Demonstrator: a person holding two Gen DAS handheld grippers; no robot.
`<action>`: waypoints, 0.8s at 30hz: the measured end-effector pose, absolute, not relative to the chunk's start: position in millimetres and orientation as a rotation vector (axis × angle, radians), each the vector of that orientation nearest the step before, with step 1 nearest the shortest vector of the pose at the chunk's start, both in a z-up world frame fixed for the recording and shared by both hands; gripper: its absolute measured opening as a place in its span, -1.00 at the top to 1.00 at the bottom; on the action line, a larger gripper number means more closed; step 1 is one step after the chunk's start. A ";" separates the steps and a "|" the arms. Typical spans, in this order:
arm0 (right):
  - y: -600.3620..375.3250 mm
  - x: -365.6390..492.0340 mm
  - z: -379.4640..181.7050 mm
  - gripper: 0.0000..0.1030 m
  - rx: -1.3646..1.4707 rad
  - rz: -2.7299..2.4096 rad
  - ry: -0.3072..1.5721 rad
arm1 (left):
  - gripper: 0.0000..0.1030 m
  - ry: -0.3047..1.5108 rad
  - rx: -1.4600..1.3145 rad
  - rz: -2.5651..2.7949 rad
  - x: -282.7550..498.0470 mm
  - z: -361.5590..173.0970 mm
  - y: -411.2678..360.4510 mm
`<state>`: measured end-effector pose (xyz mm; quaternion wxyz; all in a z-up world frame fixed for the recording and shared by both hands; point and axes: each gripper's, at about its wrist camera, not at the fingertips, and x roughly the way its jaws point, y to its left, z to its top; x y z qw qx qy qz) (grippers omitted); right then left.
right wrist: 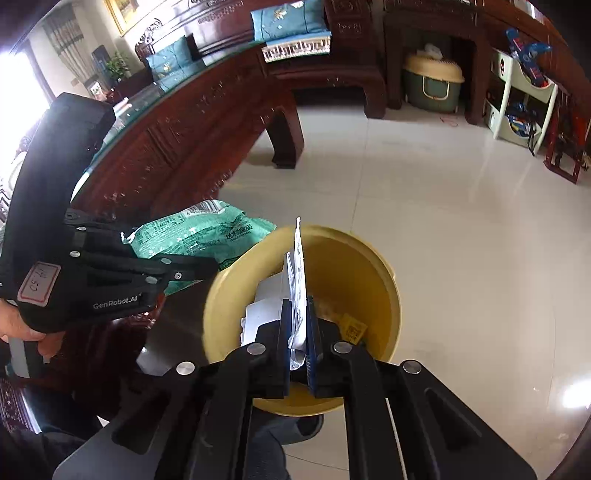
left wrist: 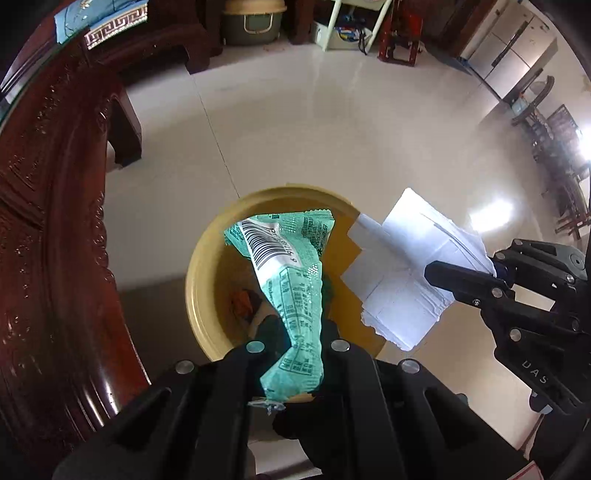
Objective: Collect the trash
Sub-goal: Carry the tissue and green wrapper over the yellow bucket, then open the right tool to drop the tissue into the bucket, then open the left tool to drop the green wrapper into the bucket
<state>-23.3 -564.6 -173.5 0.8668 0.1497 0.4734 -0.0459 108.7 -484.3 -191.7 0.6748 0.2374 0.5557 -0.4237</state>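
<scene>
1. R tongs (right wrist: 298, 345) clamped on white torn paper (right wrist: 298, 273), edge-on, over yellow bin (right wrist: 384, 280).
2. L tongs (right wrist: 207, 266) at left grip green snack wrapper (right wrist: 207, 230), beside bin rim.
3. Bin stands on pale tile floor (right wrist: 461, 229).

A: How many bins stand below the tongs?
B: One yellow bin (left wrist: 207, 266), its mouth directly beneath both sets of tips.

A: And the litter gripped?
B: Two pieces. One green wrapper (left wrist: 291, 295) pinched in the left gripper (left wrist: 291, 354); one piece of white torn cardboard (left wrist: 406, 273) clamped in the right gripper (right wrist: 299, 354).

A: Grippers counted?
B: Two, side by side above the rim.

A: Cushions beyond the tongs?
B: Two teal cushions (right wrist: 291, 18) on the carved wooden bench (right wrist: 207, 122), far behind the tips.
</scene>
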 end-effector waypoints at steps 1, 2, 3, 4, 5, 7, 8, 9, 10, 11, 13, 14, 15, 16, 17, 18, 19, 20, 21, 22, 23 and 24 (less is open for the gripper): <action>-566.7 -20.5 -177.6 0.86 0.316 -0.094 1.000 | 0.89 1.259 0.538 -0.949 111.0 -195.7 -486.2; -567.4 -18.4 -181.4 0.86 0.318 -0.091 1.009 | 0.89 1.267 0.541 -0.946 112.6 -198.4 -486.7; -569.2 -16.6 -187.0 0.86 0.320 -0.088 1.018 | 0.89 1.278 0.540 -0.943 115.2 -200.7 -487.1; -570.0 -14.9 -190.9 0.86 0.322 -0.084 1.025 | 0.89 1.289 0.538 -0.939 117.7 -202.8 -487.5; -570.9 -12.6 -194.4 0.84 0.326 -0.076 1.031 | 0.89 1.293 0.540 -0.937 116.0 -204.3 -485.6; -572.6 -6.6 -201.6 0.70 0.338 -0.068 1.050 | 0.89 1.302 0.541 -0.928 117.2 -207.9 -485.5; -573.0 -3.0 -204.5 0.41 0.344 -0.060 1.069 | 0.89 1.308 0.541 -0.924 117.9 -209.5 -485.8; -572.6 -0.2 -207.5 0.29 0.345 -0.064 1.077 | 0.89 1.313 0.542 -0.920 118.9 -211.5 -485.5; -572.2 1.7 -208.1 0.28 0.343 -0.069 1.079 | 0.89 1.318 0.542 -0.915 119.8 -213.3 -485.5; -571.1 3.0 -209.2 0.27 0.342 -0.064 1.083 | 0.89 1.326 0.541 -0.913 120.3 -215.6 -485.4; -570.5 3.4 -209.3 0.25 0.342 -0.062 1.080 | 0.89 1.337 0.543 -0.902 122.4 -219.8 -485.4; -570.2 3.4 -208.9 0.24 0.340 -0.063 1.079 | 0.89 1.342 0.544 -0.899 123.4 -221.6 -485.7; -570.1 3.3 -208.2 0.24 0.334 -0.066 1.079 | 0.89 1.350 0.545 -0.897 123.9 -223.6 -486.7; -569.8 2.6 -207.7 0.23 0.329 -0.071 1.077 | 0.89 1.355 0.546 -0.895 123.9 -225.0 -487.8; -569.9 1.2 -207.1 0.23 0.325 -0.074 1.079 | 0.89 1.357 0.552 -0.894 124.1 -226.5 -489.4; -569.6 0.8 -207.1 0.23 0.319 -0.075 1.082 | 0.89 1.356 0.559 -0.894 123.4 -227.5 -491.9; -569.5 -0.7 -206.4 0.23 0.314 -0.081 1.082 | 0.89 1.356 0.562 -0.893 123.7 -228.8 -493.9; -569.9 -2.6 -205.5 0.23 0.307 -0.086 1.084 | 0.89 1.356 0.566 -0.895 123.7 -230.2 -496.0; -569.4 -3.3 -205.0 0.23 0.300 -0.087 1.088 | 0.89 1.355 0.572 -0.897 122.9 -231.3 -498.6; -569.0 -4.9 -204.3 0.23 0.290 -0.089 1.091 | 0.89 1.354 0.576 -0.899 122.1 -232.0 -500.9; -569.2 -6.5 -203.3 0.23 0.284 -0.095 1.090 | 0.88 1.354 0.578 -0.902 120.9 -232.7 -503.2; -569.7 -6.8 -203.3 0.20 0.284 -0.098 1.090 | 0.83 1.360 0.580 -0.912 119.7 -233.8 -506.4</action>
